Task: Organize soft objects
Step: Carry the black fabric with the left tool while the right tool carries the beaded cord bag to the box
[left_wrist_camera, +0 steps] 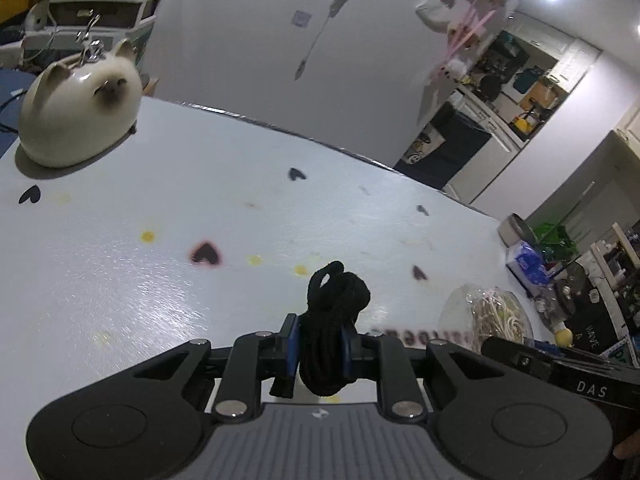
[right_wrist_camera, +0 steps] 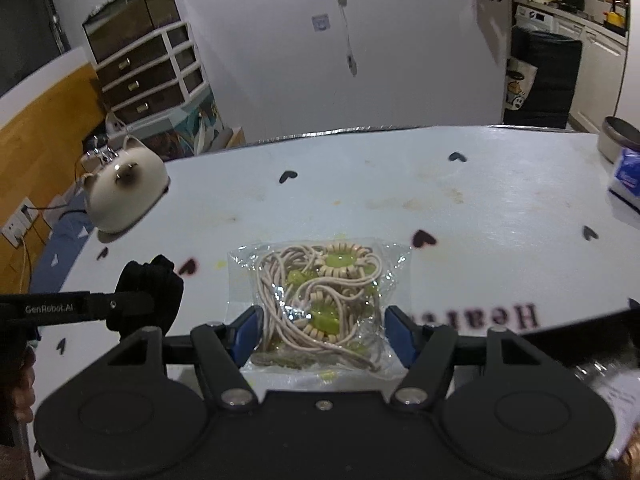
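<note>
A bundle of black cord (left_wrist_camera: 336,292) sticks up between the blue pads of my left gripper (left_wrist_camera: 320,340), which is shut on it above the white table (left_wrist_camera: 120,280). In the right wrist view the same black bundle (right_wrist_camera: 150,280) shows at the left, next to the left gripper's finger. A clear plastic bag (right_wrist_camera: 320,280) of beige cord and green beads sits between the pads of my right gripper (right_wrist_camera: 324,332), which press its sides. That bag (left_wrist_camera: 488,316) also appears at the lower right of the left wrist view.
A cream cat-shaped ceramic piece (right_wrist_camera: 124,188) stands near the table's far left edge. A blue and white tissue pack (right_wrist_camera: 624,180) and a round tin (right_wrist_camera: 618,138) sit at the far right edge. Heart stickers dot the table top (right_wrist_camera: 440,200). Drawers stand beyond the table.
</note>
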The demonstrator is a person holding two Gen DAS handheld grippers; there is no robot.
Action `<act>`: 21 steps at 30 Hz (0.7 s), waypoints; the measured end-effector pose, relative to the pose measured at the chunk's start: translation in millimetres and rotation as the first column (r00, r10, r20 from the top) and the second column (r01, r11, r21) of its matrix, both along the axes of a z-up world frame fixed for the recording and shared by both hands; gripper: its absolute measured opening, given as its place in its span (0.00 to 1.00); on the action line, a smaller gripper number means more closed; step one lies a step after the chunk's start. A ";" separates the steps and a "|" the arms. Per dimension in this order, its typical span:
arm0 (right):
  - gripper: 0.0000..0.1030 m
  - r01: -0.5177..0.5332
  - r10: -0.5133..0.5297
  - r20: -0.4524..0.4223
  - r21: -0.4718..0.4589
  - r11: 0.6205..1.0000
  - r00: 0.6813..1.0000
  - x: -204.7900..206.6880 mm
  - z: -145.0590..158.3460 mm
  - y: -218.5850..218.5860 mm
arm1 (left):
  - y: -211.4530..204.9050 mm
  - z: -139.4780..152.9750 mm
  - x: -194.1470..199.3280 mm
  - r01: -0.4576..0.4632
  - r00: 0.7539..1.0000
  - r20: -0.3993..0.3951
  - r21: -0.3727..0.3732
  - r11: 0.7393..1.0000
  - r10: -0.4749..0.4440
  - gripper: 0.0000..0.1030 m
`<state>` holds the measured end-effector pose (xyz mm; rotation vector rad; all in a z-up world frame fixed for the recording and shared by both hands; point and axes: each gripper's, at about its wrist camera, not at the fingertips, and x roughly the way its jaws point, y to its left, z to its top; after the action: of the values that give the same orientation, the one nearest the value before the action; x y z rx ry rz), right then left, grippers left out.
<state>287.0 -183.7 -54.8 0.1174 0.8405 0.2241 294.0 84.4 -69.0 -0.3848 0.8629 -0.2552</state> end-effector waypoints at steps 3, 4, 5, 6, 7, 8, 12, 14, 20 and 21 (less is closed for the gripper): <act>0.65 0.012 -0.012 0.023 0.007 1.000 1.000 -20.0 10.2 -14.7 | -15.3 8.3 -13.2 0.012 1.000 0.018 -0.002 1.000 -0.012 0.21; 0.65 0.017 -0.017 0.028 0.010 1.000 0.999 -25.3 12.3 -19.7 | -22.2 11.0 -18.5 0.016 1.000 0.025 -0.002 1.000 -0.016 0.21; 0.65 0.024 -0.024 0.034 0.015 1.000 0.999 -31.2 14.6 -26.6 | -27.9 13.0 -22.3 0.019 0.999 0.030 -0.002 1.000 -0.019 0.21; 0.65 0.032 -0.033 0.040 0.019 0.999 0.999 -37.6 17.4 -35.0 | -34.5 14.8 -26.3 0.022 0.999 0.034 0.000 1.000 -0.022 0.21; 0.65 0.039 -0.039 0.044 0.020 0.999 0.998 -42.5 19.5 -41.2 | -42.4 16.2 -30.0 0.026 0.999 0.036 0.008 1.000 -0.026 0.21; 0.65 0.048 -0.049 0.051 0.020 0.999 0.998 -48.2 21.9 -50.7 | -50.2 17.4 -33.1 0.030 0.999 0.037 0.013 0.999 -0.030 0.21; 0.65 0.088 -0.089 0.055 0.019 0.996 0.994 -63.7 27.1 -87.8 | -83.5 20.8 -44.6 0.057 0.997 0.043 0.005 0.998 -0.057 0.21; 0.65 0.110 -0.111 0.057 0.015 0.994 0.992 -71.8 30.5 -108.6 | -101.3 21.7 -48.6 0.082 0.995 0.049 0.004 0.997 -0.082 0.21; 0.65 0.171 -0.171 0.066 0.005 0.985 0.983 -89.5 37.6 -164.2 | -167.3 18.6 -50.3 0.225 0.972 0.053 0.063 0.972 -0.229 0.21; 0.65 0.183 -0.184 0.065 0.010 0.983 0.981 -92.0 38.2 -173.0 | -179.2 17.4 -48.4 0.258 0.964 0.051 0.069 0.964 -0.261 0.21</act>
<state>195.0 -356.7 -16.6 0.1893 0.7588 0.0558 245.6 -94.8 -51.6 -0.2043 0.8600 -0.4793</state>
